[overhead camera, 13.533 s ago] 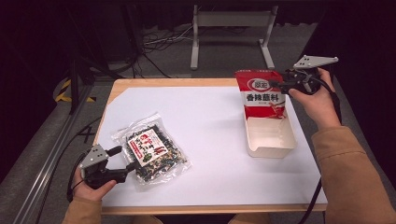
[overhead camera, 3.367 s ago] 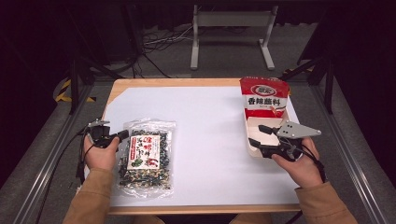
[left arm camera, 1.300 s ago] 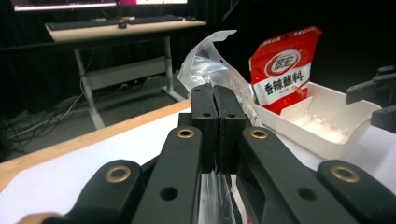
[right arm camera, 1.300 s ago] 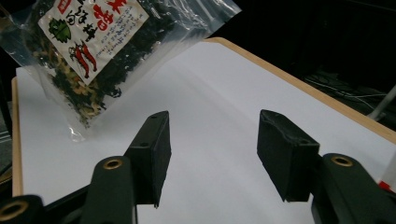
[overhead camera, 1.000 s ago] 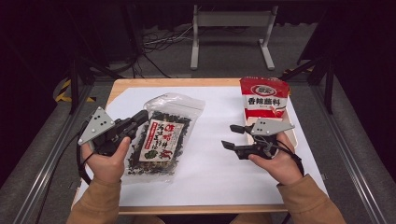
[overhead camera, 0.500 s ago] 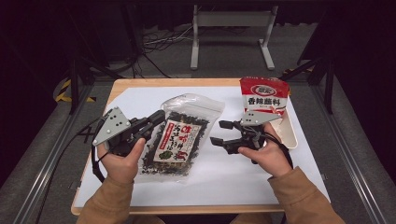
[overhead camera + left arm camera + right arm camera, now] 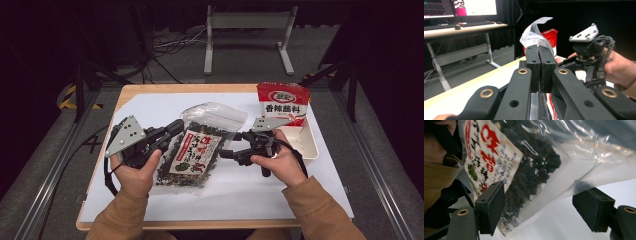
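Left gripper [image 7: 175, 127] clamped on clear seaweed bag [image 7: 197, 155] at frame center, right gripper [image 7: 225, 152], jaws just opening wide, beside bag's right edge

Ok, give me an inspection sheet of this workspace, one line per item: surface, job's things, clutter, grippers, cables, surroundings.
Surface: wooden table with a white mat on top.
Job's things: clear bag of dark dried food, lifted at its left edge, red-and-white label facing up.
Clutter: red packet standing in a white tray at the right edge.
Grippers: left gripper shut on the bag's edge; right gripper open, its jaws have just been opening, the bag's right edge between them, pads not pressing.
Cables: black cable trailing from the left gripper; loose cables on the floor beyond.
Surroundings: dark floor, grey metal stand, a desk with monitors.
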